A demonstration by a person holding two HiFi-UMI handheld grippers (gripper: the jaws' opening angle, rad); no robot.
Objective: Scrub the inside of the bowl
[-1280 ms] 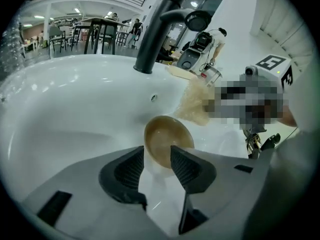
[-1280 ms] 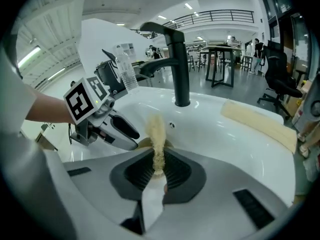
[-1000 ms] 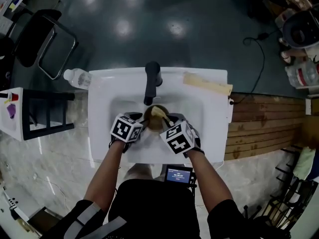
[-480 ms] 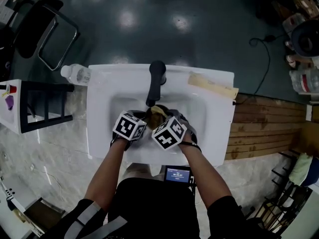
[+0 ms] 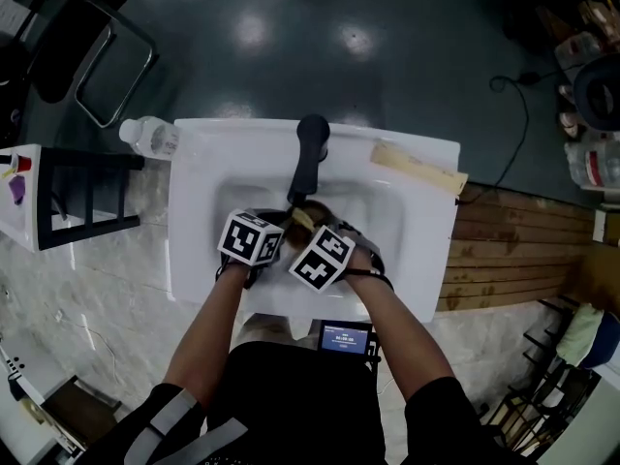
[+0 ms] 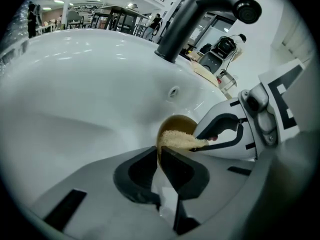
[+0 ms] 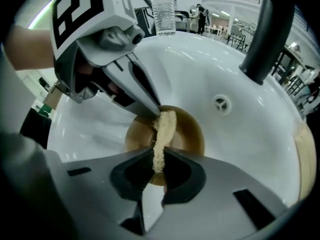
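Within white sink, brown bowl, sponge inside

My left gripper points steeply down. Its jaws have just been closing and now stand nearly together on the rim of the bowl. My right gripper points almost straight down, with its jaws pinched on the thin sponge. My bare left forearm and right forearm reach forward, and the gripper tips are close together.

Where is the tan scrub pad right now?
Right gripper view, centre: the scrub pad is pinched in the right gripper and reaches over the brown bowl in the white sink.
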